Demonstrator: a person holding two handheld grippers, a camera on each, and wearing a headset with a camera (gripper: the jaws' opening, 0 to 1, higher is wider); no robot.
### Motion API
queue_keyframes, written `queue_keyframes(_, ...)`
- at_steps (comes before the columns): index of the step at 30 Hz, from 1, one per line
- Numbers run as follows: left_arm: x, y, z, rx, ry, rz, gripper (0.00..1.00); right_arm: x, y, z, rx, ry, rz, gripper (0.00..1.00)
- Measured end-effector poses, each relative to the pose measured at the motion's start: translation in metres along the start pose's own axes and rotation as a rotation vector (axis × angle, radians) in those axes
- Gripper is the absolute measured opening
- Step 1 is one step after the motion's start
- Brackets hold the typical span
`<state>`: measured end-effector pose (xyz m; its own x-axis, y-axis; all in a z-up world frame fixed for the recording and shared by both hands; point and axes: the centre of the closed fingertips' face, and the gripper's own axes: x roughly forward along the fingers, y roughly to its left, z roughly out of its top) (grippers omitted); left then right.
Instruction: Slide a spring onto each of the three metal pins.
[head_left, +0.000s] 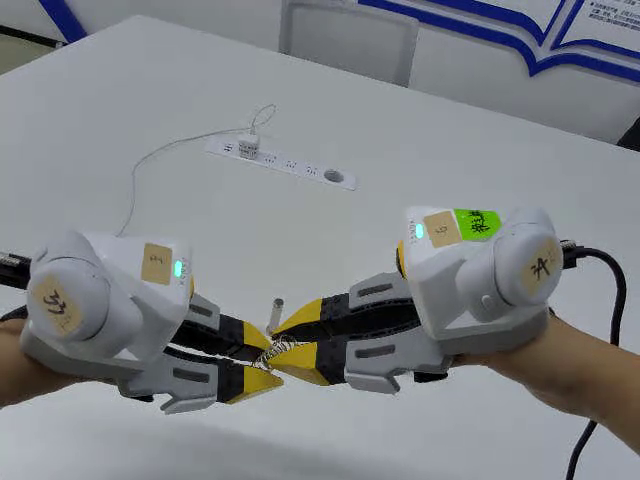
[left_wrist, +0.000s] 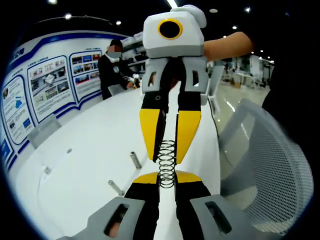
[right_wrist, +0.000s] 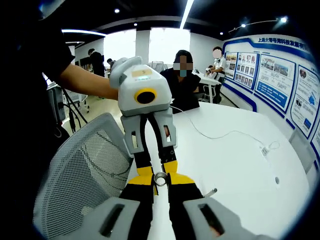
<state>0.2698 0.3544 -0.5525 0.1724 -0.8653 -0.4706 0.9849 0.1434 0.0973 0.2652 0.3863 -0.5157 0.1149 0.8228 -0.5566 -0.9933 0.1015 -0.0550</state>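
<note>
Left gripper view showed the spring (left_wrist: 167, 165), long axis running 6 to 12 o'clock, pinched at either end by the closed left gripper (left_wrist: 162, 180) and right gripper (left_wrist: 169, 150), an upright pin (left_wrist: 135, 160) standing near at its 9 o'clock

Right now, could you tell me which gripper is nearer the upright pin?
Right, narrowly. The right gripper has its yellow jaw tips just beside the pin; the left gripper holds the other end of the spring, slightly further off.

Left gripper (head_left: 265, 362) and right gripper (head_left: 288, 345) meet tip to tip, low and near (forearms angled inward), each with its jaws pinched on one spring (head_left: 283, 352).
</note>
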Motion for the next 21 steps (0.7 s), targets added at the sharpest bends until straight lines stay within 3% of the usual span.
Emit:
queue_keyframes(7,-0.002,0.005,-0.001,-0.025,-0.017,0.016,0.11,0.002,-0.003,0.002,0.002,0.004,0.0,0.1)
queue_keyframes(13,-0.009,0.014,-0.003,-0.014,-0.027,0.063,0.11,0.007,-0.01,0.006,-0.008,0.005,-0.007,0.1)
queue_keyframes(21,-0.019,0.027,-0.009,-0.067,-0.047,0.105,0.17,0.009,-0.022,0.011,-0.017,0.003,-0.021,0.1)
